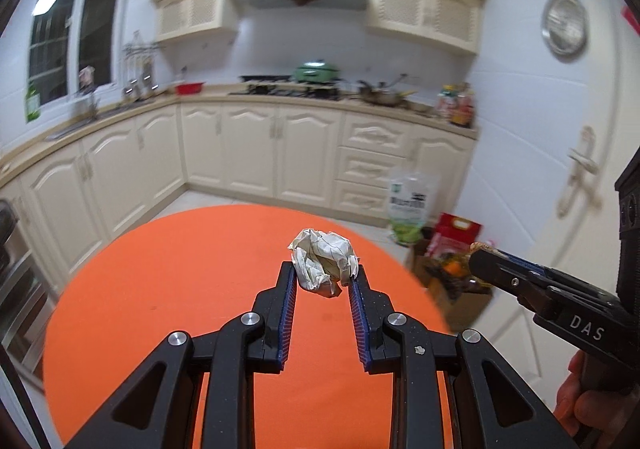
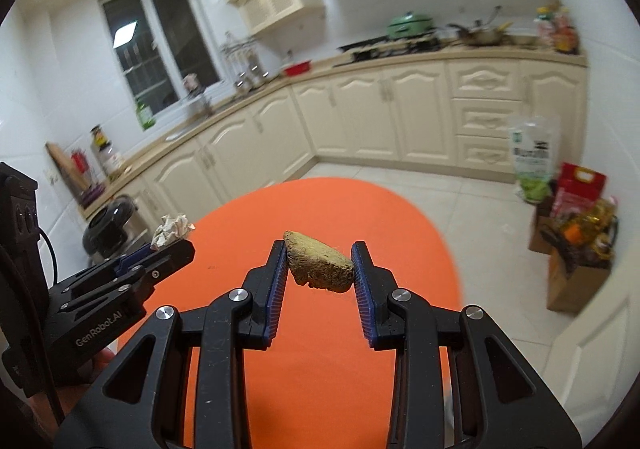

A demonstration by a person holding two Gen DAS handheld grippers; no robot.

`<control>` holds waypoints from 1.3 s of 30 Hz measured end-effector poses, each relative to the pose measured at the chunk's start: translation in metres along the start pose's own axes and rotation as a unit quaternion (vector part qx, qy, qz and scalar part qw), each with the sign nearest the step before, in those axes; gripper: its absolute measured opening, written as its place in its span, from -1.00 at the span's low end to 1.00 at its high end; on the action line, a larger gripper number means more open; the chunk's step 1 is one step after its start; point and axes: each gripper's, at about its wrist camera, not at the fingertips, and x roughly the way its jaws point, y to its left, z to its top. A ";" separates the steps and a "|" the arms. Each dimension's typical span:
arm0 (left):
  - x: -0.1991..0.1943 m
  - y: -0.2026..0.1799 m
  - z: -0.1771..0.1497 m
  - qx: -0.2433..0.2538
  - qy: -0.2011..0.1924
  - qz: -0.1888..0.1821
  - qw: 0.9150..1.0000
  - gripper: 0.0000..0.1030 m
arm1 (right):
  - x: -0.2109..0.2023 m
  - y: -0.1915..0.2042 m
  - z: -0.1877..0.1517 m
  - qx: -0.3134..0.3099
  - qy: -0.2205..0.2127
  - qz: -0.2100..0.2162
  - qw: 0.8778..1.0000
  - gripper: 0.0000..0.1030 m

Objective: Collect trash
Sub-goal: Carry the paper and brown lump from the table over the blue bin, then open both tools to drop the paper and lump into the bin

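Orange cloth covers a round surface (image 1: 160, 289) that fills the lower part of both wrist views, in a kitchen with cream cabinets. Nothing lies on the visible part of the cloth.

The left claw (image 1: 323, 277) pinches a crumpled ball of white paper (image 1: 324, 263) between its blue pads, held up in the air above the surface. The right claw (image 2: 320, 265) pinches a brown, wedge-shaped scrap (image 2: 320, 263), perhaps a crust or a piece of husk; what it is cannot be told for sure. It too is lifted clear of the cloth. Each claw shows at the edge of the other's view, side by side and apart, and part of a hand (image 1: 592, 405) shows at the right claw's grip.

Judged from this, the picking-up step looks done for these two pieces: both are off the surface and held firmly. What remains is to carry them to a bin and let go. No bin can be made out in either view; only bags and a box of groceries (image 2: 576, 241) stand on the tiled floor (image 2: 460, 201) by the door.
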 end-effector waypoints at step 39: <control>0.183 -0.214 -0.090 0.169 0.289 -0.107 0.936 -0.42 | 0.013 -0.343 -0.140 0.277 0.135 -0.150 0.939 -0.37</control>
